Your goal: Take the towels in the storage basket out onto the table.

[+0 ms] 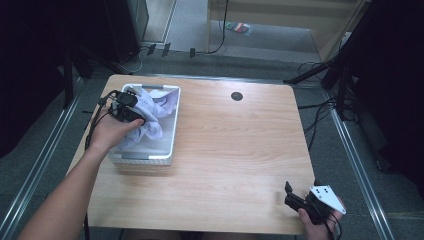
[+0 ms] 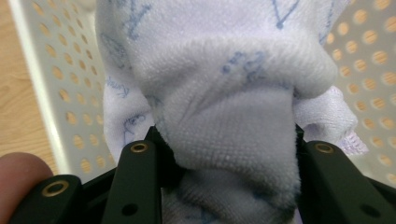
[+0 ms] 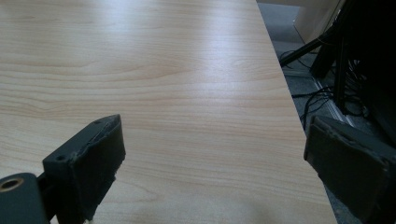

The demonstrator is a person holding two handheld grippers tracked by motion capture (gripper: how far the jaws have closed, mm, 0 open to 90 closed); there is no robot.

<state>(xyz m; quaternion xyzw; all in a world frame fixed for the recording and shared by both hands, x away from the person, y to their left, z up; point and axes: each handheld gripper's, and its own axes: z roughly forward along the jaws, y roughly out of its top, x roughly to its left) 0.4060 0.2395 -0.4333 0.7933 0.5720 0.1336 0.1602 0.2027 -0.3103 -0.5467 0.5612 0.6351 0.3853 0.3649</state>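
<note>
White cloth (image 2: pixel 224 107) is bunched between the fingers of the left gripper (image 1: pixel 131 114), inside the basket (image 1: pixel 172 145) on the desk (image 1: pixel 240 150). Only a fold is pinched, so slipping is likely, or the light basket could be dragged. Right gripper (image 1: pixel 292 197) fingers are spread wide, empty.

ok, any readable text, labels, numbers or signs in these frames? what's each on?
None that can be read.
Cloth in the white basket, clamped by the left hand-held gripper: blue printed marks that may be lettering, too blurred to read.
Table and right hand-held gripper: no text visible.
</note>
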